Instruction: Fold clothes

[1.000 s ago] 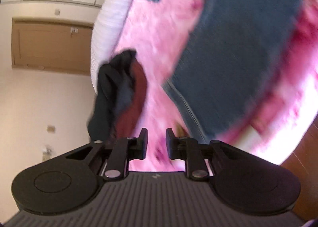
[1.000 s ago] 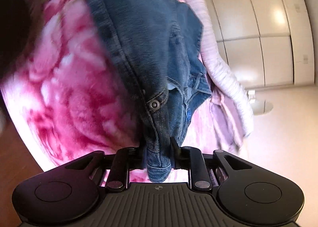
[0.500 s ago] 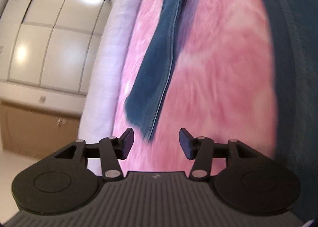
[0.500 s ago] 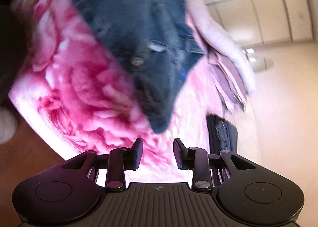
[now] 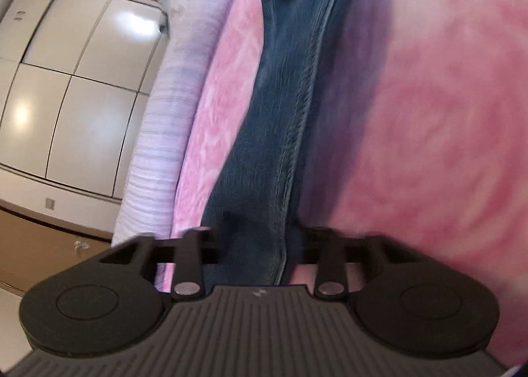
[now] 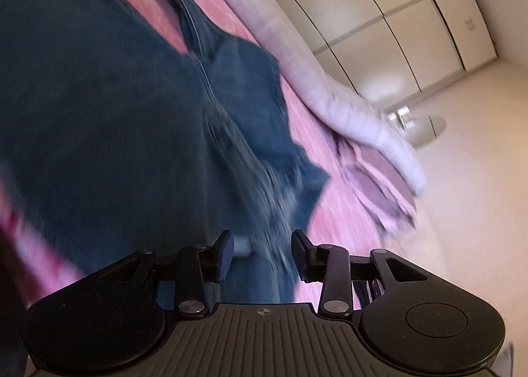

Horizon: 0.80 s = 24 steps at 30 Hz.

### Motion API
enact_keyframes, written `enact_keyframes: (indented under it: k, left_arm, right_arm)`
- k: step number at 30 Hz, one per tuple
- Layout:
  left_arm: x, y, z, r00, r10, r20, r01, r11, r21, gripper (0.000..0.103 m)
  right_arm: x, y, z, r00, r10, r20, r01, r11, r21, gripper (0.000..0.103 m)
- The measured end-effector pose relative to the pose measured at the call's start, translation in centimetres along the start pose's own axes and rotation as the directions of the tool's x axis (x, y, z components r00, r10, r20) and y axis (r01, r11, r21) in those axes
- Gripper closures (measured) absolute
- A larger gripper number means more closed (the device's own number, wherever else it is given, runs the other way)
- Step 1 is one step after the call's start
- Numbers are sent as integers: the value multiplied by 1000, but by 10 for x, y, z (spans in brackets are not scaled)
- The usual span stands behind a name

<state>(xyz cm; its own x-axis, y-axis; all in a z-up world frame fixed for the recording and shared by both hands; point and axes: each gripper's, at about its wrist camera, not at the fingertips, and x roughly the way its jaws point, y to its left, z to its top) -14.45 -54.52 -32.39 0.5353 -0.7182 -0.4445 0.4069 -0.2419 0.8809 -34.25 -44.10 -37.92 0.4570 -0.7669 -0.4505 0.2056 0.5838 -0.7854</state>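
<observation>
Blue denim jeans (image 5: 283, 119) lie on a pink flowered blanket (image 5: 412, 133). In the left wrist view a jeans leg with its seam runs down between the fingers of my left gripper (image 5: 257, 245), which is open around the leg's end. In the right wrist view the jeans (image 6: 132, 133) spread wide, and their waist part lies between the fingers of my right gripper (image 6: 260, 256), which is open around the denim. Both views are blurred.
A pale lilac ribbed pillow or bolster (image 5: 171, 133) lines the bed's far edge, also in the right wrist view (image 6: 346, 103). A mauve cloth (image 6: 379, 189) lies by it. White wardrobe doors (image 6: 396, 24) stand behind. A dark item (image 6: 366, 288) sits behind the right finger.
My right gripper let go of the jeans' waist, opened, and has come back over the denim. My left gripper opened wider and moved onto the end of the jeans leg.
</observation>
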Motion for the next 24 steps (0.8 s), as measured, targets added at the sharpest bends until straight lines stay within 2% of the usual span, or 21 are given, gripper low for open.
enact_keyframes:
  k: [2, 4, 7, 10, 11, 13, 14, 15, 16, 18, 21, 22, 23, 24]
  left_arm:
    - [-9, 0, -5, 999, 48, -20, -46, 996, 82, 99]
    - [-35, 13, -18, 994, 105, -15, -103, 989, 108, 99]
    - [-79, 24, -48, 984, 138, -113, -120, 981, 153, 100]
    - [-107, 5, -85, 981, 69, -180, -34, 981, 192, 99]
    - [-111, -7, -95, 981, 56, -187, -17, 978, 207, 97]
    - [-112, -27, -110, 983, 72, -168, -30, 970, 240, 93]
    - [-113, -37, -116, 984, 81, -157, -38, 966, 257, 86]
    - [-110, -39, -124, 980, 97, -174, -52, 968, 246, 71]
    - [-106, -40, -131, 974, 115, -193, -68, 970, 234, 66]
    - [-99, -42, -145, 961, 148, -232, -99, 973, 210, 66]
    - [-106, -25, -172, 941, 123, -316, -114, 992, 49, 64]
    - [-106, -15, -177, 941, 78, -330, -97, 994, -42, 64]
    - [-111, -2, -183, 951, -18, -309, -44, 980, -193, 64]
    - [-115, 4, -183, 961, -75, -266, -5, 958, -286, 66]
  right_arm:
    - [15, 4, 15, 1000, 15, 26, -14, 999, -40, 65]
    - [25, 3, 22, 999, 16, 37, -14, 998, -58, 65]
    - [28, -7, 23, 999, 1, 50, 1, 999, -39, 65]
    - [28, -10, 19, 1000, 8, 30, -7, 1000, -9, 65]
    - [28, -9, 18, 1000, 17, 21, -16, 1000, -2, 65]
    - [28, -7, 17, 999, 39, 5, -39, 999, 16, 65]
    - [26, -6, 18, 999, 51, -1, -50, 998, 24, 65]
    - [24, -5, 19, 998, 59, -5, -59, 998, 25, 65]
    - [20, -5, 20, 998, 60, -4, -60, 998, 23, 65]
    - [13, -6, 19, 999, 54, -1, -54, 998, 21, 65]
    - [3, -10, 13, 999, 41, -3, -41, 999, 32, 64]
    - [2, -9, 11, 999, 40, -9, -40, 999, 35, 64]
    - [1, -9, 8, 999, 40, -16, -39, 999, 36, 64]
    - [0, -7, 6, 999, 40, -21, -39, 999, 38, 64]
